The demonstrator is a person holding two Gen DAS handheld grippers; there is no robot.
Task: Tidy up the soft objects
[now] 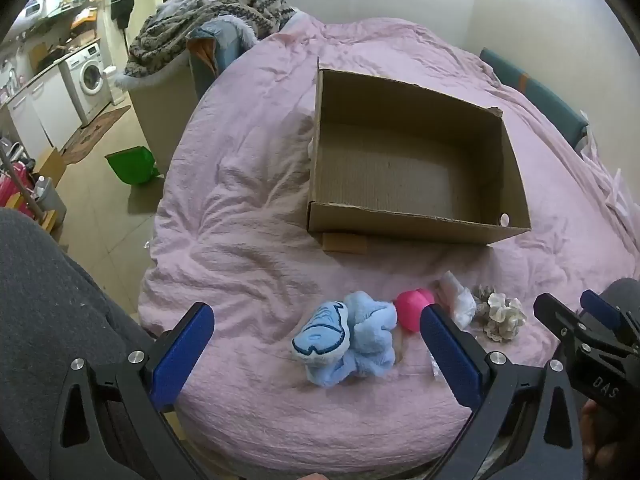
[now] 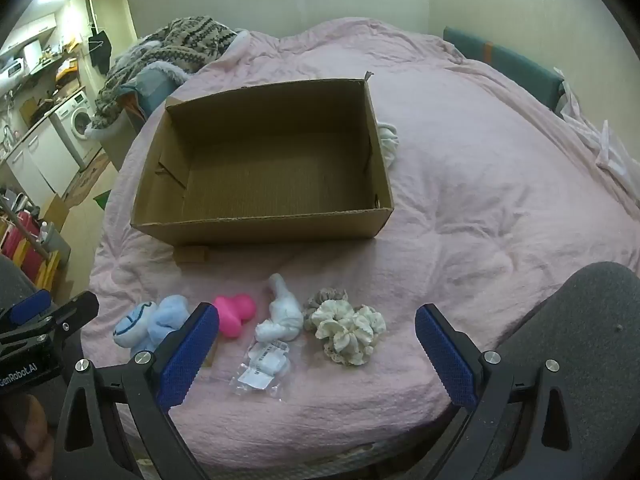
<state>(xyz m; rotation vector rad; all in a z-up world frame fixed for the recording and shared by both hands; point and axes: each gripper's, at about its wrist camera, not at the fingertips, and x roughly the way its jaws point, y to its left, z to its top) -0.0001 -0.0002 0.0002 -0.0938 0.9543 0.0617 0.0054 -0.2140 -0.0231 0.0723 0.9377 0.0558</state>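
Two grippers hover side by side over the near edge of the bed. The left gripper (image 1: 316,354) has its jaws spread wide and grips nothing; the right gripper (image 2: 316,354) is spread equally wide and likewise holds nothing.

Just ahead of the fingertips five soft items lie in one row running left to right: one light blue plush toy (image 1: 344,340) between the left gripper's fingers, one pink toy (image 2: 234,314), one white knotted cloth (image 2: 280,316) whose long axis points away toward the box, one clear plastic packet (image 2: 262,370) and one cream scrunchie (image 2: 346,330).

Farther ahead sits one open cardboard box (image 2: 260,222) on the pink duvet (image 2: 480,200), its long axis running across the view.
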